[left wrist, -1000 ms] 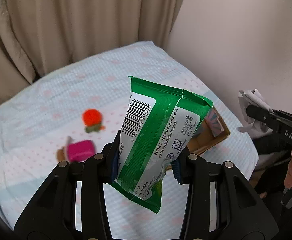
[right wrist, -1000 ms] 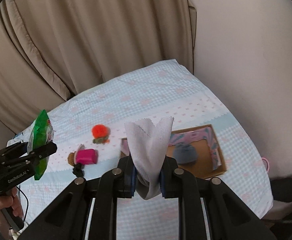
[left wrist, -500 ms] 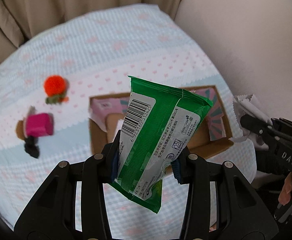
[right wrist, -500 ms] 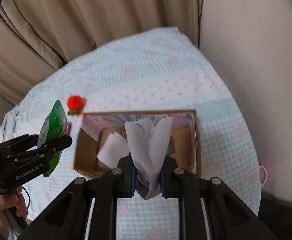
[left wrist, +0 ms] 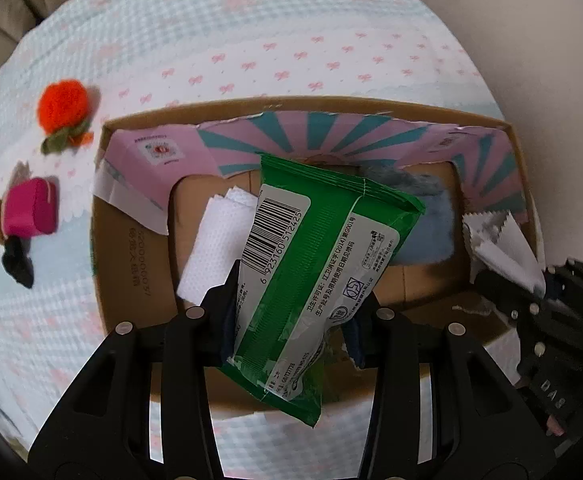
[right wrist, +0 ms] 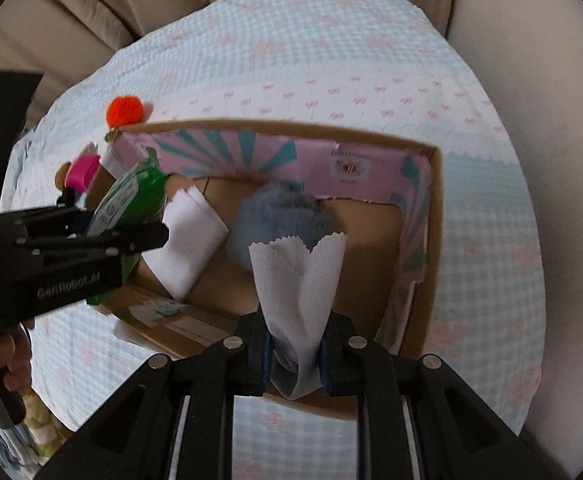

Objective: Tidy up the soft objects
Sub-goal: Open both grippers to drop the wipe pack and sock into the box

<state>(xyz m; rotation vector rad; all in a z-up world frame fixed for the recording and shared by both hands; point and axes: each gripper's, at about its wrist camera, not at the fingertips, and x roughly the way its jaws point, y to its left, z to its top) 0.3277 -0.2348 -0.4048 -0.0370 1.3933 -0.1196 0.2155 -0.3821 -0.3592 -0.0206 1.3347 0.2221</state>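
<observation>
Green wipes pack (left wrist: 323, 280): barcode 6923160512425; left hand-held gripper (right wrist: 91, 236): "GenRobot.AI".

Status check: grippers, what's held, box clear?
Left gripper shut on green wipes pack, right gripper shut on grey cloth. Both over cardboard box. Box holds white folded cloth, blue fuzzy item.

beige curtain (right wrist: 91, 12), pale wall (right wrist: 531, 80)

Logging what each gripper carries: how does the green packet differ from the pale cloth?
The green packet is glossy printed plastic with a barcode; the pale cloth is plain fabric with zigzag edges. The packet keeps a flat, stiff shape; the cloth folds limply. Both are clamped and held over the cardboard box.
</observation>
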